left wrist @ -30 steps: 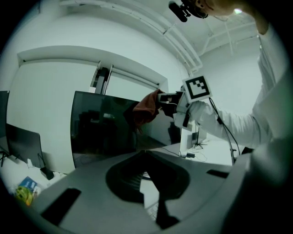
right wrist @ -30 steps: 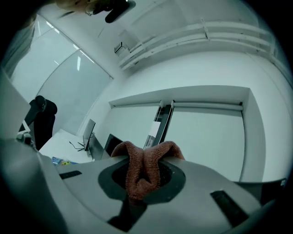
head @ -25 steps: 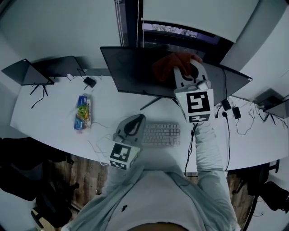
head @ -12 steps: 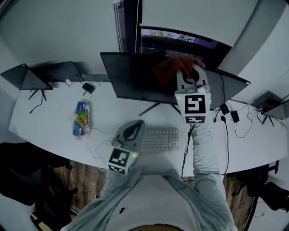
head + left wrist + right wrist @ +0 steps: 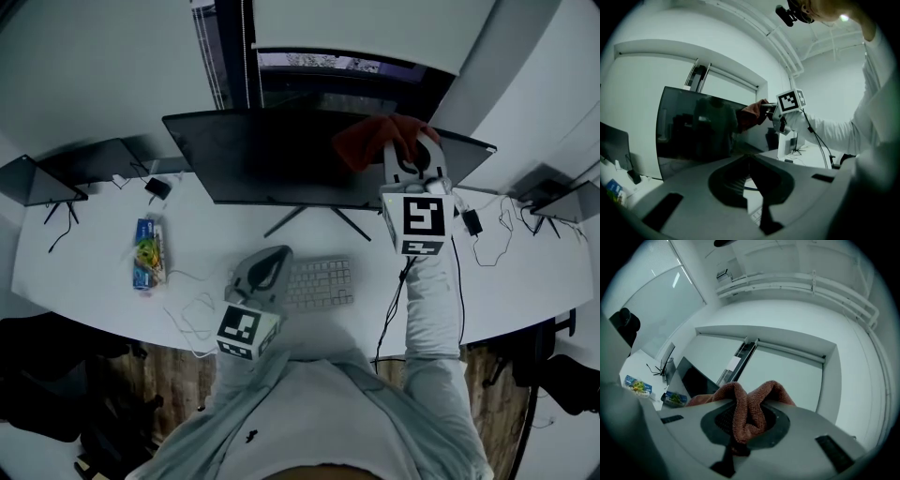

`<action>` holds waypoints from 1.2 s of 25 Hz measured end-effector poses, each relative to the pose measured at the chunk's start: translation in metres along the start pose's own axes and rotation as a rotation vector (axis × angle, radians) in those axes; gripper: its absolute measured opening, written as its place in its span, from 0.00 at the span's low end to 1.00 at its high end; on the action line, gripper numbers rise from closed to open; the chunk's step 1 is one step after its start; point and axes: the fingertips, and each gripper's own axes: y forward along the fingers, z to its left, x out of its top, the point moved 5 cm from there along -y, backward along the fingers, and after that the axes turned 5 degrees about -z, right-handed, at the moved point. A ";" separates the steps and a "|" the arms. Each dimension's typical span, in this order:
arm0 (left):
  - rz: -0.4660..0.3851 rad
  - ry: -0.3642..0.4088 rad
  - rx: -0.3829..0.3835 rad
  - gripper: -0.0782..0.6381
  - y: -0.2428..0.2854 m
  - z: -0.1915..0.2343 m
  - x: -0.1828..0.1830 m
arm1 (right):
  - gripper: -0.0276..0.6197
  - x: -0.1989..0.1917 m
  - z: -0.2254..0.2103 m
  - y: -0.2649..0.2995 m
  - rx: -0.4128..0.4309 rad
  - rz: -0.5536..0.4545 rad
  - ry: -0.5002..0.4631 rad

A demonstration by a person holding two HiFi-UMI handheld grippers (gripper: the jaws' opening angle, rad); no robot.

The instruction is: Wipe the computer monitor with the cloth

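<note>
White curved desk (image 5: 84, 234) carries the wide black flat-screen computer monitor (image 5: 272, 164). My right gripper (image 5: 740, 427) is clamped on the bunched rust-orange terry cloth (image 5: 747, 408), which sits at the monitor's top right edge. My left gripper (image 5: 752, 180), jaws together and empty, sits by the white keyboard (image 5: 323, 281).

There is one table (image 5: 84, 272). On it stand one large monitor (image 5: 272, 159), one keyboard (image 5: 319, 281) and one colourful packet (image 5: 145, 253).

There are two black plug blocks, a left block (image 5: 157, 187) and a right block (image 5: 472, 222).

There are two pairs of tongs, the left tongs (image 5: 278, 251) and the right tongs (image 5: 405, 141), and each carries one marker cube.

There is one reddish cloth (image 5: 366, 141).

Smaller dark screens sit at the table's ends. Two are on the left, a near left screen (image 5: 37, 180) and a far left screen (image 5: 122, 155). On the right there is at least one right screen (image 5: 570, 202); an exact count there cannot be made.
</note>
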 end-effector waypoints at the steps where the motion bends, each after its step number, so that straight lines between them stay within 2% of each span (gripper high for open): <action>1: -0.002 -0.004 -0.004 0.14 0.004 -0.004 0.001 | 0.10 -0.005 -0.008 -0.005 -0.007 0.015 0.004; 8: -0.008 -0.021 -0.029 0.14 0.035 -0.036 0.007 | 0.10 -0.027 -0.073 -0.034 -0.079 0.016 0.017; 13: -0.008 -0.029 -0.042 0.14 0.059 -0.060 0.012 | 0.10 -0.049 -0.120 -0.055 -0.120 0.053 0.032; 20: -0.004 -0.018 -0.045 0.14 0.082 -0.083 0.016 | 0.10 -0.069 -0.173 -0.077 -0.174 0.049 0.073; 30: -0.008 -0.016 -0.027 0.14 0.095 -0.101 0.016 | 0.10 -0.083 -0.190 -0.088 -0.171 0.005 0.098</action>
